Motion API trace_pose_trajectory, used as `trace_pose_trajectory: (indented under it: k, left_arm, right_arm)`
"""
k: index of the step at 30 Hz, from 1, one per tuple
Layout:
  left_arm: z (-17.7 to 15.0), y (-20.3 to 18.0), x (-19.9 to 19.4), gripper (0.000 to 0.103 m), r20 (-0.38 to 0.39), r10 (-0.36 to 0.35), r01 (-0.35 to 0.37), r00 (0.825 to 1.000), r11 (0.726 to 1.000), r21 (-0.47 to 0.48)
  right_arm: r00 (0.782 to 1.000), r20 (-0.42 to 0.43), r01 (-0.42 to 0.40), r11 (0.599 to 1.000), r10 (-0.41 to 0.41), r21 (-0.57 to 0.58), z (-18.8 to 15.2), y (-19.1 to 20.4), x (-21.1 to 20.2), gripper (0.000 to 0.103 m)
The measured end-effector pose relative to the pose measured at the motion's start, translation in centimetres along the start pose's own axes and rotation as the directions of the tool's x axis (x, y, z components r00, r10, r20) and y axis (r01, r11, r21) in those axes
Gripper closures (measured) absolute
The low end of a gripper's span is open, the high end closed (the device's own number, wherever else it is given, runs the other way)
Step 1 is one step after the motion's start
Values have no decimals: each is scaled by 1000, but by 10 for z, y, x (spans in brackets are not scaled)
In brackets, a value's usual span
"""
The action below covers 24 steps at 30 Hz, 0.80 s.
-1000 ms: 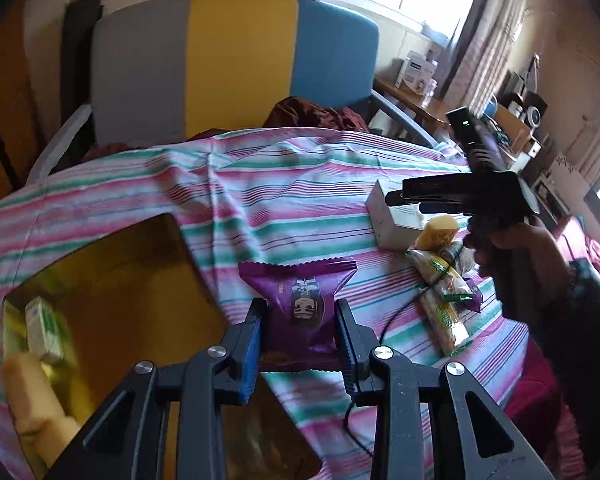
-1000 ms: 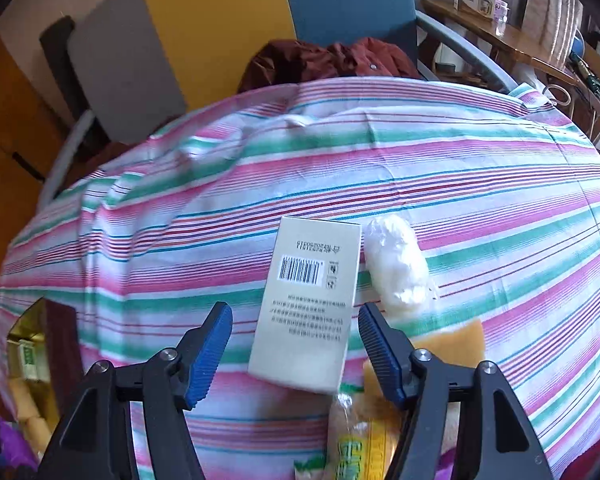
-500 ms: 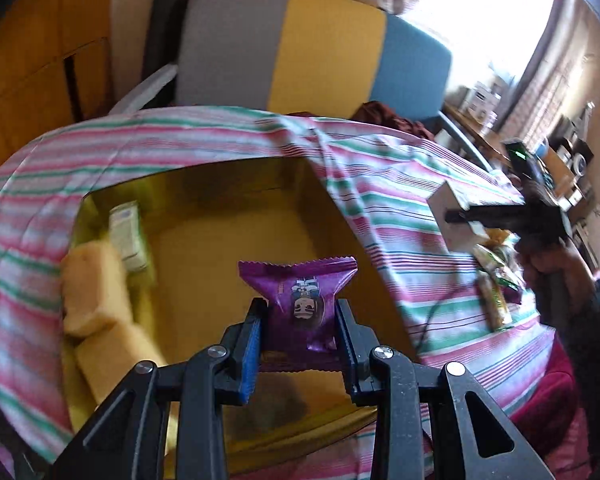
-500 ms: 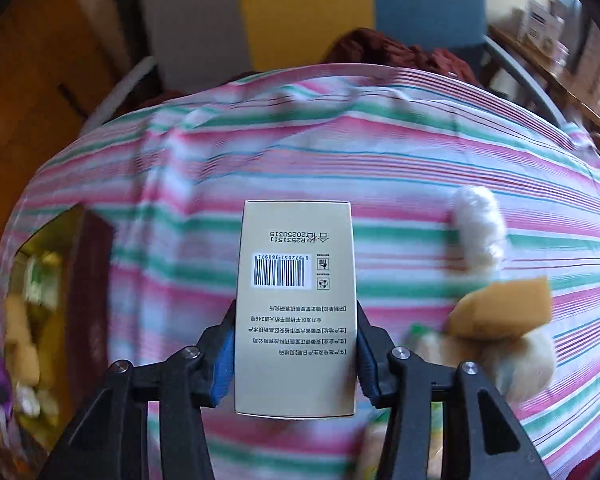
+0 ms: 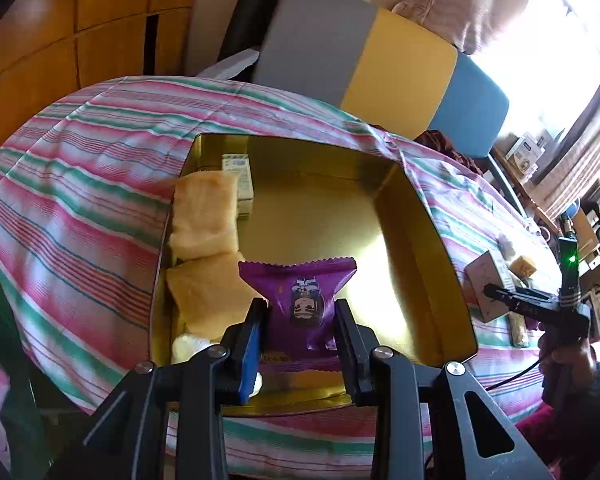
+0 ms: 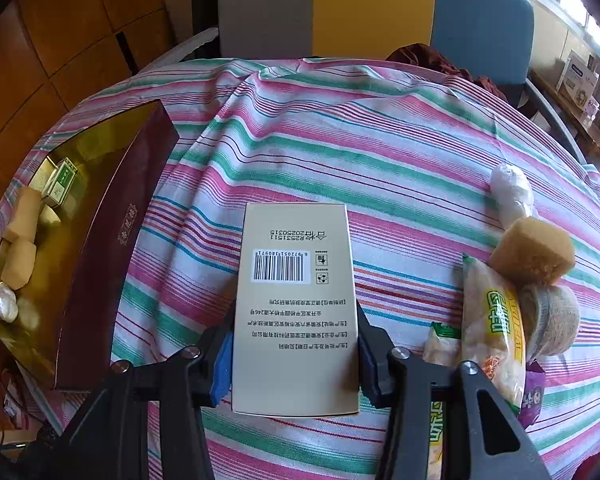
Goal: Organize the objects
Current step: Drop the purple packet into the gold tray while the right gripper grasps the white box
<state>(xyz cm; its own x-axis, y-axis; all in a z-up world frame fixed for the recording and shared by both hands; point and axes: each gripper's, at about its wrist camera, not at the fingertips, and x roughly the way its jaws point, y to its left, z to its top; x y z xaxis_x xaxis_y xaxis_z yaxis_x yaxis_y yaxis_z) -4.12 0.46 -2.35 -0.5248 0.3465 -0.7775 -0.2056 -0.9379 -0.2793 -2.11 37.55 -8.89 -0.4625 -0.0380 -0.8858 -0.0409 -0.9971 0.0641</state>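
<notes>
the left hand-held gripper (image 5: 298, 338) is clamped on a purple snack packet (image 5: 300, 304), gripped across its lower half with the crimped top edge standing up above the fingers; it hangs over the open gold-lined box (image 5: 432, 240) that sits on the striped cloth (image 5: 80, 200) of the bench; inside the box, along its left wall, lie two pale wrapped cakes (image 5: 206, 216), a small green-and-white carton (image 5: 240, 178) and a white wrapped sweet (image 5: 188, 348); the rest of the floor is bare.

the right hand-held gripper (image 6: 294, 356) is closed on a beige carton (image 6: 296, 304), barcode face up, with the pads on its two long sides near the lower end; the carton is lifted off the cloth, well apart from the box (image 6: 112, 248) at the left; to the right a loose pile waits: a yellow-labelled bag (image 6: 496, 328), a brown spongy cake (image 6: 534, 250), a white wrapped roll (image 6: 510, 190).

the packet looks light, soft and slick, a puffed film pillow that would crush or slip under a hard squeeze, so a grip across its middle seems right; the carton looks light and stiff but thin-walled, and its flat long sides seem the best place to hold; held so low, it may tilt.
</notes>
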Motion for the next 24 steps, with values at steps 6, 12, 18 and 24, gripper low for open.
trace_pose_trajectory:
  k: [6,12,18,24]
  left_arm:
    - [41,-25,25,69,23,8,-10,1000,997,74]
    - [84,-25,77,69,-21,70,-68,997,995,78]
    - [106,-21,126,69,-88,125,-119,988,990,75]
    - [112,-16,155,69,-113,167,-161,979,985,63]
  right_arm:
    - [1000,7,-14,1000,14,17,-2,-2,-1,54]
    - [1000,4,-19,1000,19,20,0,-2,0,54]
    - [1000,2,-28,999,28,22,0,-1,0,53]
    - [1000,1,-32,999,32,22,0,-1,1,53]
